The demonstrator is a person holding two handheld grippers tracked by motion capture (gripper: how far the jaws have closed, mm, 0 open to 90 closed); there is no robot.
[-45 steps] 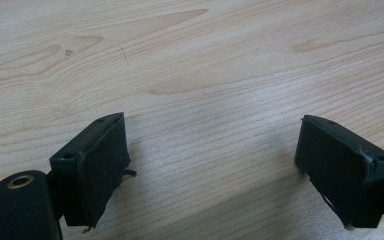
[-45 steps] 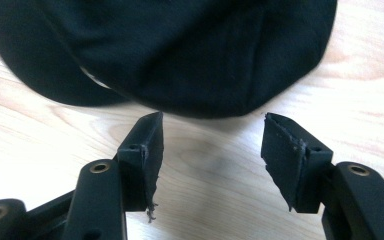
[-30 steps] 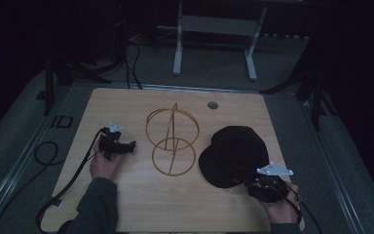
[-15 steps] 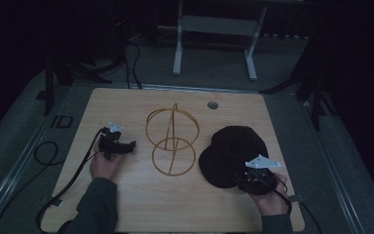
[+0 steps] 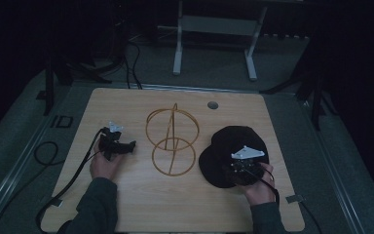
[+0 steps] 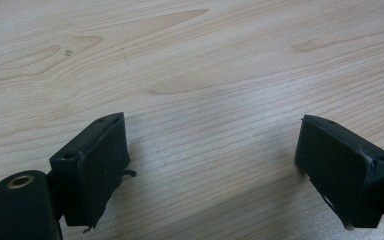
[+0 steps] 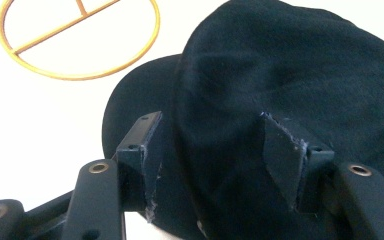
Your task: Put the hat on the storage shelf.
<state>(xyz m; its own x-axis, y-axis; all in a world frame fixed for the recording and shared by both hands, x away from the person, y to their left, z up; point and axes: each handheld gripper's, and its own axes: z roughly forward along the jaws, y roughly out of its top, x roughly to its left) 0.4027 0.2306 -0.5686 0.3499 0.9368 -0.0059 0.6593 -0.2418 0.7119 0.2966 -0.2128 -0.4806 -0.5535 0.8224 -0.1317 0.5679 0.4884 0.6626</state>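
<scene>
high view: black cap point(image 5: 236, 146) lies lower right of frame, my right gripper point(image 5: 246, 168) over its near edge; wire stand point(image 5: 171, 139) centre; left gripper point(image 5: 117, 145) rests at left.
left gripper view: jaws spread over bare table point(image 6: 205, 75).
right gripper view: jaws spread astride the crown; i judge soft cloth may slip or bunch.

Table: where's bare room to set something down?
Free: far-left corner of the table, beyond the left gripper; near strip between both forearms. Crowded: middle holds the gold wire stand; right side, black cap under the open right gripper.
</scene>
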